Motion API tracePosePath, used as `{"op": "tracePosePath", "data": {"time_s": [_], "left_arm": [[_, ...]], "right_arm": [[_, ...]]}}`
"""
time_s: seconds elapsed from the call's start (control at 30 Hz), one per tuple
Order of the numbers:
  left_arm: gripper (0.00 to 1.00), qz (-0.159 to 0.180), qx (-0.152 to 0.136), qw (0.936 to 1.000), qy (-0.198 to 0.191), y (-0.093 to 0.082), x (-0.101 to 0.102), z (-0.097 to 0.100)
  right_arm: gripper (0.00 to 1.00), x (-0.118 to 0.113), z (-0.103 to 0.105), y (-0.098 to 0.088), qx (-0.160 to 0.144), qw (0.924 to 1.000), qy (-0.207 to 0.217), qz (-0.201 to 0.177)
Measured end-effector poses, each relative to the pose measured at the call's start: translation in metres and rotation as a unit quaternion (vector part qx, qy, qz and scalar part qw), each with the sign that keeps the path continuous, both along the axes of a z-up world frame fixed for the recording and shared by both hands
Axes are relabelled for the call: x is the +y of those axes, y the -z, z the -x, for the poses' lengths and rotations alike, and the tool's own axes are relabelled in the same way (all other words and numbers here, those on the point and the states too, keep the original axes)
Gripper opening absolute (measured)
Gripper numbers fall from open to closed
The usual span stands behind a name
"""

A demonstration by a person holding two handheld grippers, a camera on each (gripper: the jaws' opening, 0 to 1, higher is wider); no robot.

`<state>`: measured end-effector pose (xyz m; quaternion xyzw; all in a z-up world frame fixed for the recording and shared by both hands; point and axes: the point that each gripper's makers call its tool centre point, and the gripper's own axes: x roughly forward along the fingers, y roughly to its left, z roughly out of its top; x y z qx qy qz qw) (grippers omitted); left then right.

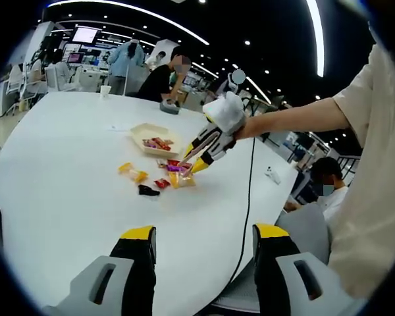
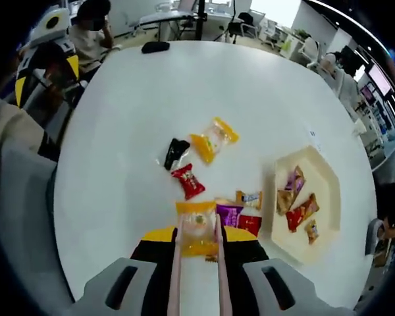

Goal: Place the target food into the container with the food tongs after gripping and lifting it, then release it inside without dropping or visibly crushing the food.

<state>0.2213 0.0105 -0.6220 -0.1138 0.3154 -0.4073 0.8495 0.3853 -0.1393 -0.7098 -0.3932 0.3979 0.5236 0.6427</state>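
My right gripper (image 2: pixel 199 238) is shut on pink food tongs (image 2: pixel 176 273), whose two arms reach forward on either side of a yellow-orange wrapped snack (image 2: pixel 196 227) lying on the white table (image 2: pixel 118 131). The cream hexagonal tray (image 2: pixel 326 191) lies to the right with several wrapped snacks in it. In the left gripper view the right gripper (image 1: pixel 201 158) hovers just over the loose snack pile, beside the tray (image 1: pixel 145 131). My left gripper (image 1: pixel 204 232) stands open and empty, low over the near table edge.
Loose packets lie around: a black one (image 2: pixel 176 151), a red one (image 2: pixel 189 181), a yellow-orange one (image 2: pixel 214 139), a purple one (image 2: pixel 229 214). A black cable (image 1: pixel 247 197) runs across the table. A person's arm (image 1: pixel 296 115) holds the right gripper. People sit at the far edges.
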Motion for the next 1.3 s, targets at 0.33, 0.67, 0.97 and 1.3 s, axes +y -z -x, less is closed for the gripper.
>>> {"op": "tracePosePath", "data": {"time_s": [0.33,0.67,0.97,1.3], "left_arm": [[0.58,0.0,0.004,1.0,0.0,0.003,0.0,0.0],[0.58,-0.001,0.007,1.0,-0.001,0.004,0.0,-0.002],[0.57,0.0,0.008,1.0,-0.002,0.005,0.0,-0.001],[0.57,0.0,0.009,1.0,0.0,0.005,-0.001,-0.002]], "right_arm": [[0.25,-0.002,0.002,0.01,0.011,0.9997,-0.015,0.017],[0.26,-0.001,0.006,0.018,0.01,0.9984,-0.042,0.036],[0.26,-0.001,0.008,0.02,0.016,0.9984,-0.04,0.037],[0.26,-0.002,0.008,0.023,0.025,0.9988,-0.025,0.032]]}}
